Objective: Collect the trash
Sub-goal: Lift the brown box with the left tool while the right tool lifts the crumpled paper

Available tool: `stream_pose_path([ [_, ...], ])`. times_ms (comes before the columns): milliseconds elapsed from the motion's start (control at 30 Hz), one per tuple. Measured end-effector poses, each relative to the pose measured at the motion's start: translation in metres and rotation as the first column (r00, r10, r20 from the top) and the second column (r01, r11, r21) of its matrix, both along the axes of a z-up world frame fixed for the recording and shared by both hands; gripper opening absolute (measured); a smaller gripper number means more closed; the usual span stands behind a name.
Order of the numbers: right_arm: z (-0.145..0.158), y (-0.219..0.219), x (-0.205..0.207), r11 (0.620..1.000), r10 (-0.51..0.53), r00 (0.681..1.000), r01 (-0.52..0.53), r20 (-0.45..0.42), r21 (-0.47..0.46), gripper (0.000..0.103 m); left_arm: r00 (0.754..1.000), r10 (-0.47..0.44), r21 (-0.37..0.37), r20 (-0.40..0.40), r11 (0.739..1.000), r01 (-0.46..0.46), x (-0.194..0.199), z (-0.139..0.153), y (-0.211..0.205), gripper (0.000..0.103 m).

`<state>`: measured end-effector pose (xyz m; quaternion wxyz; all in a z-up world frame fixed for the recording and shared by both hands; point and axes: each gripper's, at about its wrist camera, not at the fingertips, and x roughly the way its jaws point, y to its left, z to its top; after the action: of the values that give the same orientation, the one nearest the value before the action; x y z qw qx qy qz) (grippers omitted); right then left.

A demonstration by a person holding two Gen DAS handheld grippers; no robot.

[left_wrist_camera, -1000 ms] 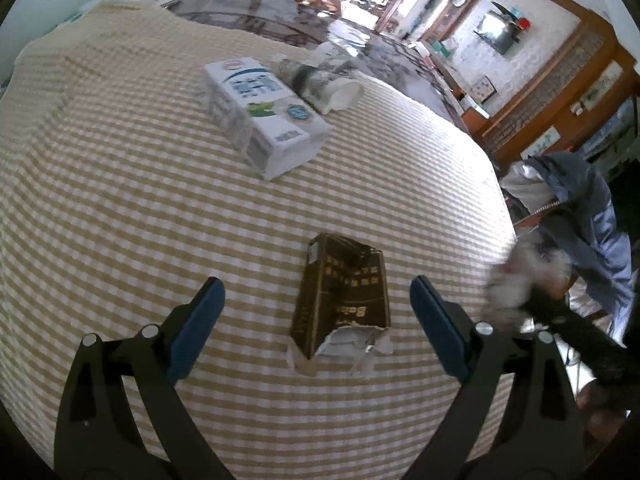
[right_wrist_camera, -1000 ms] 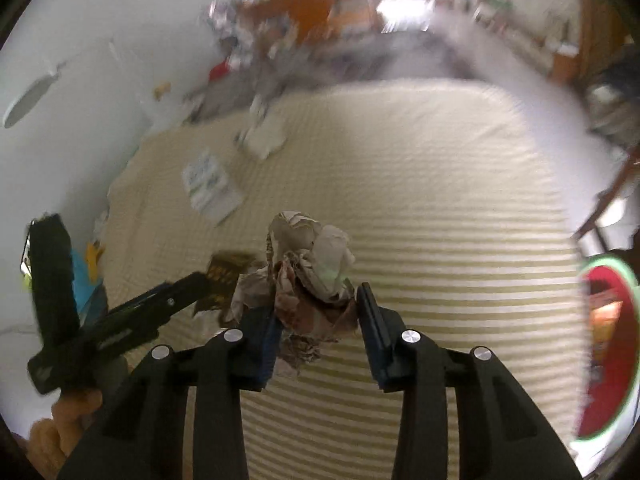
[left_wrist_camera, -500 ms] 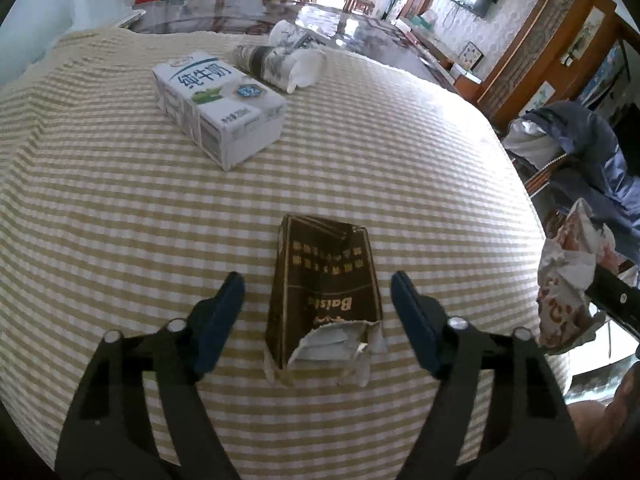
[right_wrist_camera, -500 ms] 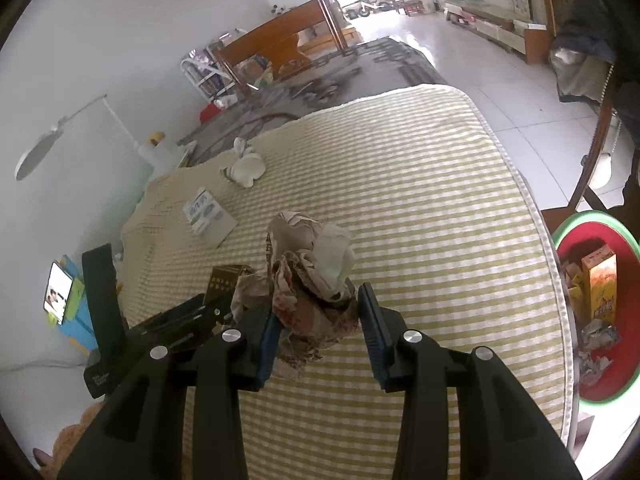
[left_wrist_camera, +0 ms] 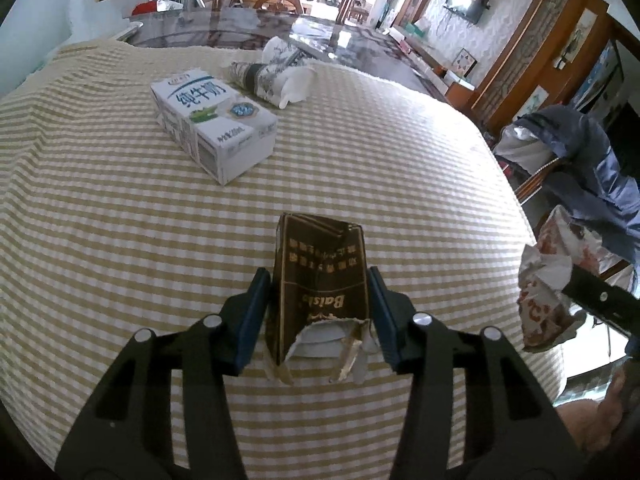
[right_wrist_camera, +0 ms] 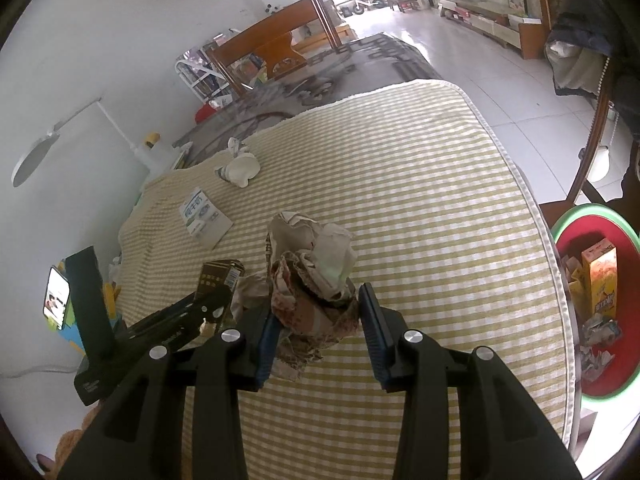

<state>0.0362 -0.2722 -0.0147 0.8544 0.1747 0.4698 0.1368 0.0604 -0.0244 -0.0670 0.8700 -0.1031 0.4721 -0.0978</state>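
Between left tongs: brown carton.

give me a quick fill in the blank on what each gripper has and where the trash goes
The left gripper is closed on a torn ____ carton.
The right gripper holds a wad of crumpled ____.
The milk box on the checked cloth is mostly ____ in colour.
The basin beside the table has a ____ rim.

Missing words: brown; paper; white; green
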Motion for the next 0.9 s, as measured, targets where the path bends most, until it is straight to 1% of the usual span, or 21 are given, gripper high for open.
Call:
stream_pose_path([
  [100,-0.001,0.000,0.001,1.000,-0.001,1.000,0.001,-0.002,-0.001,0.038,1.000,0.005,0.001,0.019,1.000,-0.005,-0.002,0.005,0.000,0.047],
  [200,-0.001,0.000,0.001,1.000,-0.004,1.000,0.004,-0.003,0.000,0.038,0.999,0.005,0.031,0.049,0.999,-0.007,-0.005,0.011,-0.002,0.047],
  [333,-0.001,-0.002,0.001,1.000,-0.008,1.000,0.008,0.000,0.007,0.038,0.997,0.001,0.043,0.072,0.999,-0.004,-0.005,0.016,-0.002,0.047],
  [500,0.001,-0.004,-0.002,1.000,-0.014,1.000,0.014,0.013,0.020,0.038,0.994,-0.020,0.076,0.107,0.997,0.012,-0.011,0.025,-0.006,0.047],
  [600,0.003,-0.007,-0.005,0.999,-0.019,1.000,0.018,0.023,0.032,0.038,0.991,-0.032,0.087,0.131,0.996,0.021,-0.018,0.034,-0.008,0.047],
  [733,0.007,-0.012,-0.008,0.998,-0.029,0.999,0.027,0.036,0.057,0.038,0.984,-0.051,0.120,0.169,0.992,0.030,-0.028,0.052,-0.016,0.047],
  [800,0.010,-0.015,-0.011,0.996,-0.037,0.998,0.033,0.048,0.078,0.038,0.981,-0.050,0.123,0.188,0.992,0.027,-0.035,0.059,-0.020,0.047],
  [900,0.014,-0.021,-0.016,0.993,-0.046,0.997,0.039,0.063,0.108,0.038,0.980,-0.047,0.095,0.194,0.995,0.029,-0.045,0.068,-0.030,0.047],
])
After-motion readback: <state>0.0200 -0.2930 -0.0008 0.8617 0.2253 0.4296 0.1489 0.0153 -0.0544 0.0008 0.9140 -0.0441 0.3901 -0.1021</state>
